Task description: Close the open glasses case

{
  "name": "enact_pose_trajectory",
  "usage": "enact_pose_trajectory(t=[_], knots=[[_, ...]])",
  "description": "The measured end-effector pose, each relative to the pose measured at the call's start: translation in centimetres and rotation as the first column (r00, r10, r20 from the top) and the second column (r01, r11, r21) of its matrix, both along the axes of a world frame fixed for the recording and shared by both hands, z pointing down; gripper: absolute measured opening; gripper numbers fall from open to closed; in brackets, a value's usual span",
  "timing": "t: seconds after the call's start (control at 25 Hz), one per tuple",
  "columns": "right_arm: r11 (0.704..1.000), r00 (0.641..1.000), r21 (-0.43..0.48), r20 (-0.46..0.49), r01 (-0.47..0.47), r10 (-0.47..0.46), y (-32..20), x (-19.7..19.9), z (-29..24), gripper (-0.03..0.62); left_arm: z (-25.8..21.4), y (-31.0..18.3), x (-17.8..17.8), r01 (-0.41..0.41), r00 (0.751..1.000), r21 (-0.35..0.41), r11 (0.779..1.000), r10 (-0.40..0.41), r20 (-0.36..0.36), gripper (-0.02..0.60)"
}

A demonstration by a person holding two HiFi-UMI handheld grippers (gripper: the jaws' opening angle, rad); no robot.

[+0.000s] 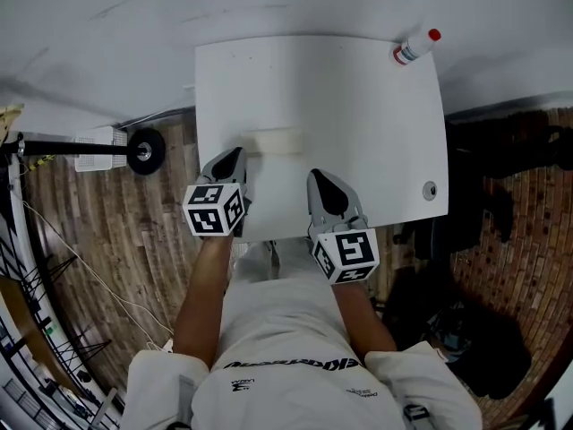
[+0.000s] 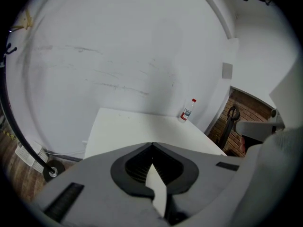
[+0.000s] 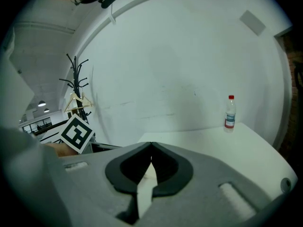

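Observation:
A pale cream glasses case lies on the white table, near its front left; it looks low and flat, and I cannot tell whether its lid is up. My left gripper is just left of the case and close to its near left corner, jaws shut with nothing in them. My right gripper sits a little nearer than the case and to its right, also shut and empty. In both gripper views the shut jaws hide the case.
A small clear bottle with a red cap stands at the table's far right corner. A round metal grommet is set near the right edge. A black wheel and cables lie on the wooden floor at left.

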State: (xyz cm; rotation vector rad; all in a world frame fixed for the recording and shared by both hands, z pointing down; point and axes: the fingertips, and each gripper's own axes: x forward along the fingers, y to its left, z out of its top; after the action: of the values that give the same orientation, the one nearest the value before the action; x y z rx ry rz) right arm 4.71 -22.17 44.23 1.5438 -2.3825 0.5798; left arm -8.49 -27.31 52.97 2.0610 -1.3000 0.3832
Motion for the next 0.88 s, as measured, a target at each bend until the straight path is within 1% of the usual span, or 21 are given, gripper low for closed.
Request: enact_pose_trajectory(t=[0.16,0.36,0.72,0.88], knots=[[1.0,1.0,0.028,-0.002,0.014,-0.014,0.5,-0.6,-1.8,0.0,-3.3,0.7,0.0,0.004,1.0,0.069,0.998,-0.004,0.0,-0.002],[0.998,1.0,0.063,0.004,0.024,-0.024,1.4,-1.3,-3.9,0.0,-7.0,2.3,0.0,0.011,1.0,0.15,0.989,-0.012,0.008,-0.002],[0.993,1.0,0.112,0.013,0.022,-0.024,3.0,-1.6,-7.1,0.0,-12.1,4.9,0.2,0.015,1.0,0.241,0.97,-0.018,0.011,-0.003],[0.991,1.0,0.136,0.02,0.014,-0.017,3.4,-1.3,-8.4,0.0,-13.8,5.7,0.8,0.011,0.999,0.283,0.959,-0.024,0.041,-0.002]])
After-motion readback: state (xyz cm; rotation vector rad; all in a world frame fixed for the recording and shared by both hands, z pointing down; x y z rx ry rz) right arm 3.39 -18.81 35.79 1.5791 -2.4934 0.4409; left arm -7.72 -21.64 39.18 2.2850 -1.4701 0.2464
